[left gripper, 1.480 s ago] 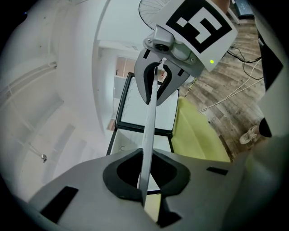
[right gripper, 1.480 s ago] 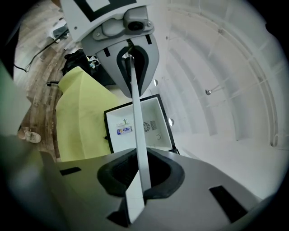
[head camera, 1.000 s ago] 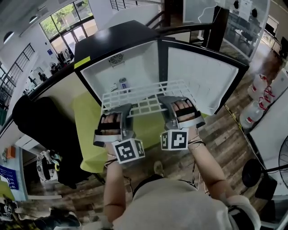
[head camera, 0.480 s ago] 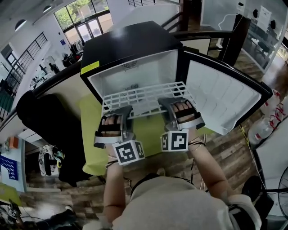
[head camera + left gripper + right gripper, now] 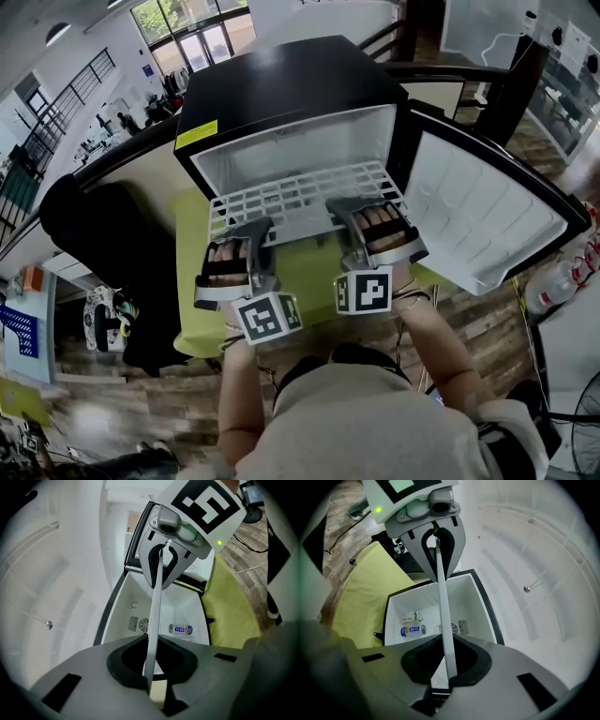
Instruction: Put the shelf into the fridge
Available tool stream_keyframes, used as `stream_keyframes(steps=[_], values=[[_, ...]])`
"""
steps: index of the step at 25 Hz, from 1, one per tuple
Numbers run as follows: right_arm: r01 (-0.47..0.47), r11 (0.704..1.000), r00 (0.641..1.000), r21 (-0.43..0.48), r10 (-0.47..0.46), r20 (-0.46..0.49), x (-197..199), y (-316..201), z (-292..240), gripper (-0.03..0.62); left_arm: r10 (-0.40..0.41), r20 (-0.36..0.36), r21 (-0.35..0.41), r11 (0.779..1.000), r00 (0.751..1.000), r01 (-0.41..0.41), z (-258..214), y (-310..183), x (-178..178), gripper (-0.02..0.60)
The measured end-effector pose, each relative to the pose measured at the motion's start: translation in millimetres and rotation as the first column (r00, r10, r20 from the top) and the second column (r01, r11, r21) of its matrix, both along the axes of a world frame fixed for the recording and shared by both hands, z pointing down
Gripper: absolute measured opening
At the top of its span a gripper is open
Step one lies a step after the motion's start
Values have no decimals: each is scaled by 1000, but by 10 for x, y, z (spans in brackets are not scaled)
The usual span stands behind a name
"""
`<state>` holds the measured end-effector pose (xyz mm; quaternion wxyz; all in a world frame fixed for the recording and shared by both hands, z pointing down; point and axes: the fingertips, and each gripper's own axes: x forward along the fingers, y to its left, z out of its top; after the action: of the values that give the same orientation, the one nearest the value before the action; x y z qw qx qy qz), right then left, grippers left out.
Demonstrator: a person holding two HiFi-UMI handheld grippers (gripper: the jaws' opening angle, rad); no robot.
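1. Both grippers are closed on the near edge of the shelf (image 5: 300,202). The left gripper (image 5: 255,230) holds toward the 7 o'clock corner and the right gripper (image 5: 349,208) toward the 5 o'clock corner. Each gripper view shows the white wire edge-on, pinched between the pads.
2. The shelf hangs roughly level at the mouth of the fridge (image 5: 281,84), its far edge at 12 o'clock, at or just inside the opening (whether it rests on any side ledge, I cannot tell).
3. The step in hand looks like the slide-in. It will probably go best if both grippers stay at one height and push together toward 12 o'clock, so the shelf does not skew and jam against a wall.
4. A can (image 5: 180,630) lies on the fridge floor near the back with a small carton (image 5: 412,617) beside it. The shelf should pass above both.
5. The door (image 5: 487,220) stands wide open toward 3 o'clock, apart from the right gripper.
6. The fridge stands on a yellow-green worktop (image 5: 309,272) over a wooden floor (image 5: 487,328). A black bulk sits at 9 o'clock and tall windows at 11 o'clock.
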<state>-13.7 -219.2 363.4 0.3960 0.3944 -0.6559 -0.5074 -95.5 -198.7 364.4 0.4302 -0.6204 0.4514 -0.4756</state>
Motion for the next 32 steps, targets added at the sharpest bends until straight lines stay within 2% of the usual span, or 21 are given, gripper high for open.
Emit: stream_keyframes(steps=[13,24,32], values=[[55,998,998,9,-55,-38,137,-199,-70,49,-36,-21,2,999,999,37,-55,-157,154,43],[74,997,997,31,-72,-38,203,-280,-134,48,-30,24,12,999,999,30,-142,-258,212,43],[76,997,996,17,-75,-53,175,-304,-117,46,-21,20,13,1000,1000,21,-131,-287,195,43]])
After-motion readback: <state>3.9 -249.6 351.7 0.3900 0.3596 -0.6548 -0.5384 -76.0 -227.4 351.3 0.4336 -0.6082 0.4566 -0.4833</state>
